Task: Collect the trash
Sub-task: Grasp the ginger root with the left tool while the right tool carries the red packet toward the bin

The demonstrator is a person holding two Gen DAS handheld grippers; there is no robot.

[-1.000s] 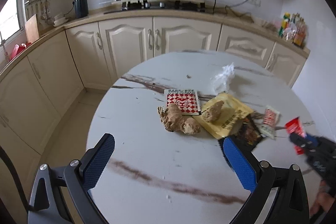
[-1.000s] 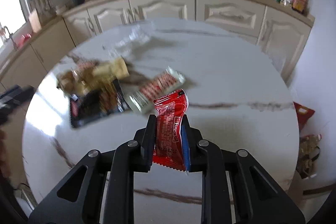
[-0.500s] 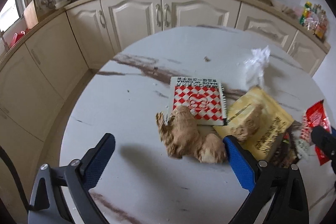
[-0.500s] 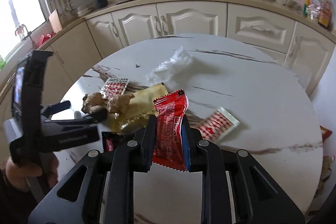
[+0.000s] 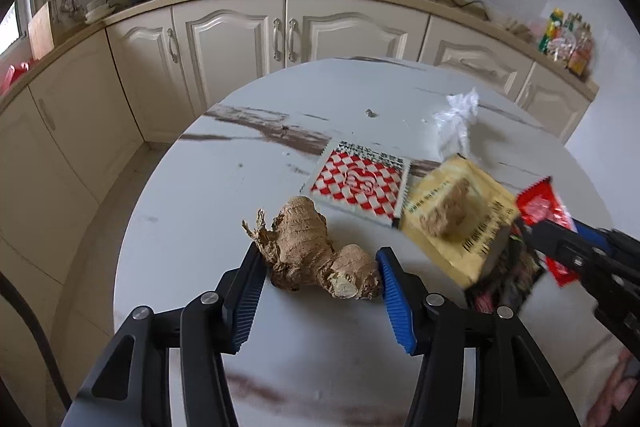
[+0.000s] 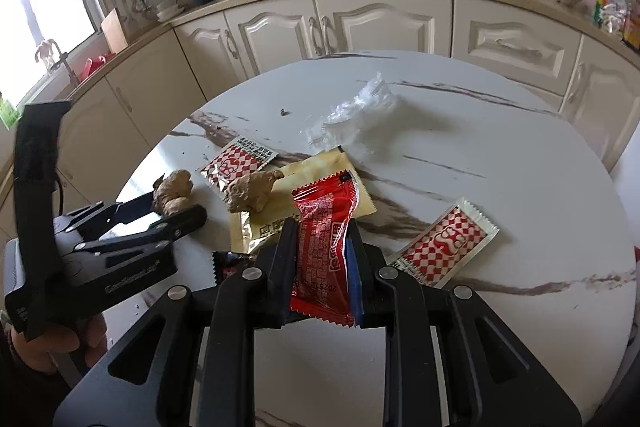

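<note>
Trash is lying scattered on the round marble table (image 5: 224, 187): a yellow packet (image 5: 472, 227) with a small ginger piece (image 5: 448, 207) sitting on it, and a red-checked sachet (image 5: 360, 187) beside it. The left gripper (image 5: 320, 273) is closing its jaws around a ginger root (image 5: 316, 255), pads flanking it. The right gripper (image 6: 322, 259) is clamping a red wrapper (image 6: 324, 239) above the table.
</note>
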